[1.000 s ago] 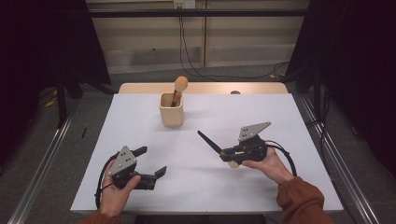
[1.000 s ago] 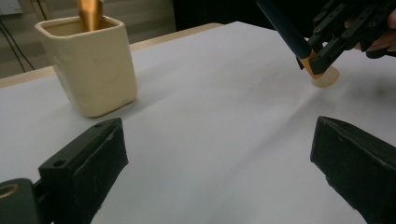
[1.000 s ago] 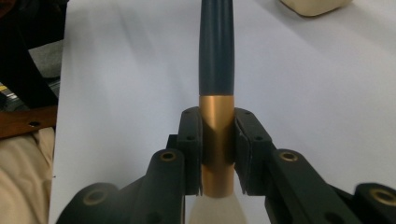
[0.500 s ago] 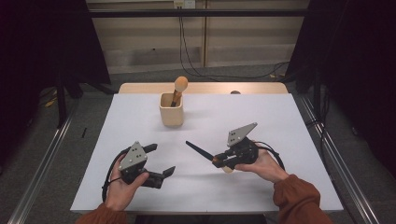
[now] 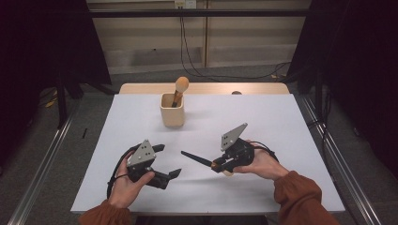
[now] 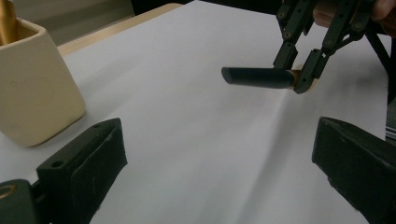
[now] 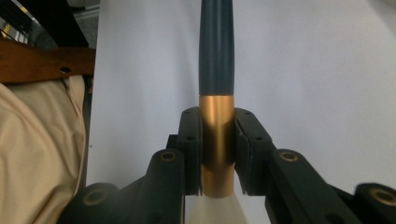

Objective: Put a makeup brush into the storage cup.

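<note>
My right gripper [image 5: 217, 165] is shut on a make-up brush [image 5: 196, 159] at its gold ferrule [image 7: 216, 130]. The dark handle [image 7: 216, 46] sticks out to the left, low over the white table [image 5: 263, 117], and the pale bristles [image 7: 215, 210] point back toward the hand. My left gripper [image 5: 168, 161] is held at the front left with its jaws wide open and nothing between them. From the left gripper view, the brush [image 6: 257, 77] and the right gripper [image 6: 299, 72] lie ahead to the right. A beige cup [image 5: 172, 110] stands at the back centre with a second brush [image 5: 180, 85] upright in it.
The cup [image 6: 32, 93] is close on the left in the left gripper view. A wooden strip [image 5: 206, 88] edges the table's far side. Floor rails and dark curtains flank the table on both sides. Cables hang down the back wall.
Both hands have drawn toward the table's middle: the left gripper moved right, the right gripper moved left with the brush. The brush handle now points more level and farther left.
</note>
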Demonstrator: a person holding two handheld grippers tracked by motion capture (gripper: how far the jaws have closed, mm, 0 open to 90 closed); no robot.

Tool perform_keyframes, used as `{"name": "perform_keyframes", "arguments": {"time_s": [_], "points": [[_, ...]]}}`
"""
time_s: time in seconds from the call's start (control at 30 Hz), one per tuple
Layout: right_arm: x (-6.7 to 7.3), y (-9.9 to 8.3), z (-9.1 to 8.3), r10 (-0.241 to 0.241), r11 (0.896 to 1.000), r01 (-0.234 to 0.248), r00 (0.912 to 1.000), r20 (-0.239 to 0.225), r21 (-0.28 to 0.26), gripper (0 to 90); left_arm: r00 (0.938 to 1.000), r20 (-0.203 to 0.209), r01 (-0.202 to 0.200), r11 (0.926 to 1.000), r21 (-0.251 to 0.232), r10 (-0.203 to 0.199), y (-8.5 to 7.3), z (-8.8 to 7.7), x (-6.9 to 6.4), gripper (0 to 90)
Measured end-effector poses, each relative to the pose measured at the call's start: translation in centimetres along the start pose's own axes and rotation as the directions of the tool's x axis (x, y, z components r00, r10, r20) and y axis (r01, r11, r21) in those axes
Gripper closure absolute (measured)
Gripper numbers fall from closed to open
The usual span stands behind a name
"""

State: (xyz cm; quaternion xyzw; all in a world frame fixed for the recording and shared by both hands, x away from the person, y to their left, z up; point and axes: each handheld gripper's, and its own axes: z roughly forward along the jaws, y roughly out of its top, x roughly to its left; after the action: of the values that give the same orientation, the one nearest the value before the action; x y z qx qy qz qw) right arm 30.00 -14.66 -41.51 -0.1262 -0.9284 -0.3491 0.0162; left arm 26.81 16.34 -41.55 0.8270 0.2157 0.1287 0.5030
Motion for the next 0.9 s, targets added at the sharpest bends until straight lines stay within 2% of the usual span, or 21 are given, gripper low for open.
{"name": "perform_keyframes", "arguments": {"time_s": [0.13,0.27,0.33,0.4,0.57,0.77,0.9], "points": [[0.0,0.3,0.3,-0.015,0.999,0.016,0.9998,-0.014,0.038,74.8,1.0000,0.008,-0.005,0.9999,0.013,0.005,0.3,0.1,0.0,2.6],[0.1,0.7,0.7,-0.033,0.996,0.035,0.9991,-0.027,0.086,74.8,0.9998,0.014,-0.011,0.9979,0.063,0.010,0.5,0.5,0.1,2.4],[0.1,0.8,0.8,-0.040,0.994,0.043,0.9986,-0.034,0.103,74.8,0.9990,0.040,-0.024,0.9963,0.083,0.021,0.5,0.7,0.1,2.5],[0.2,1.0,0.9,-0.042,0.993,0.046,0.9985,-0.034,0.113,74.8,0.9987,0.046,-0.025,0.9956,0.091,0.021,0.5,0.9,0.1,2.6],[0.2,1.5,1.2,-0.064,0.984,0.070,0.9972,-0.037,0.166,74.8,0.9977,0.064,-0.029,0.9929,0.115,0.022,0.6,1.0,0.2,2.4],[0.0,2.0,1.4,-0.076,0.977,0.083,0.9962,-0.043,0.199,74.8,0.9937,0.103,-0.060,0.9834,0.171,0.043,0.9,1.5,0.2,2.5],[0.0,2.3,1.7,-0.088,0.966,0.096,0.9951,-0.046,0.241,74.8,0.9911,0.120,-0.080,0.9776,0.195,0.057,1.2,1.8,0.1,2.7]]}}
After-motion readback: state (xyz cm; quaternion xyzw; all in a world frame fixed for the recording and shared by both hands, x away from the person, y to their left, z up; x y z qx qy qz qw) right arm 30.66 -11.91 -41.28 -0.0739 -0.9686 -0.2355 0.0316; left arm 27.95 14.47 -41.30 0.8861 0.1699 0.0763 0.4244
